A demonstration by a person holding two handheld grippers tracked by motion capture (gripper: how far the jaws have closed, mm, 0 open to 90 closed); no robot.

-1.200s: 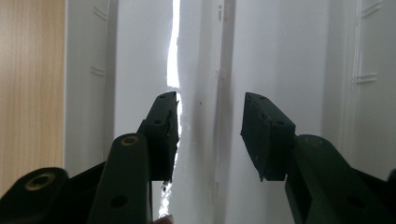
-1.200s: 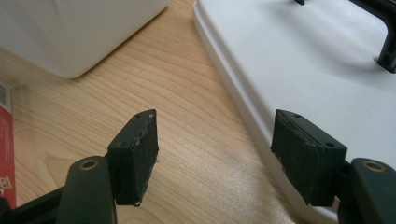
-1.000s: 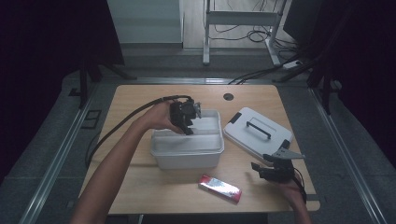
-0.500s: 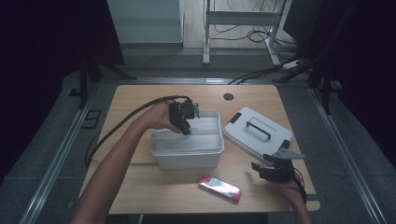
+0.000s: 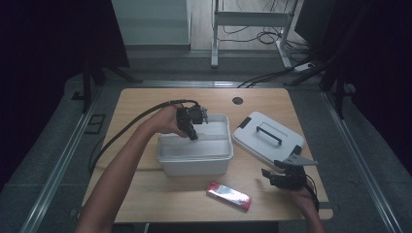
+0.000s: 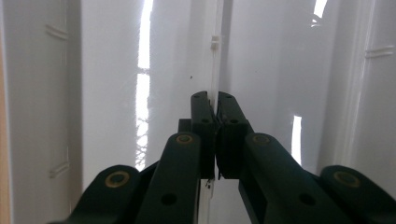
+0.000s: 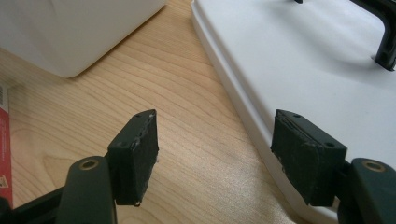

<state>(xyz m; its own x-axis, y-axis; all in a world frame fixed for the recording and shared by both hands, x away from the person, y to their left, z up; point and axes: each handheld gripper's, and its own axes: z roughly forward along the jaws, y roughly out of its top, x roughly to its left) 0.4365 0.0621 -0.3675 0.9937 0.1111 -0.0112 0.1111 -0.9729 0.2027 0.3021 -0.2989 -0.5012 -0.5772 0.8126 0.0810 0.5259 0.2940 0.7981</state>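
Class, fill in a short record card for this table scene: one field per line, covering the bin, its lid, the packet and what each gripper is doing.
Bin: white plastic bin, open, mid-table
Lid: white lid with a dark handle, lying flat on the table right of the bin
Packet: red packet lying flat in front of the bin
Left gripper: left gripper inside the bin, jaws just closed, pinching the bin's thin wall
Right gripper: right gripper jaws open, low over the wooden table at the lid's near edge, holding nothing

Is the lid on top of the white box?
No, the lid lies on the table to the right of the open white box.
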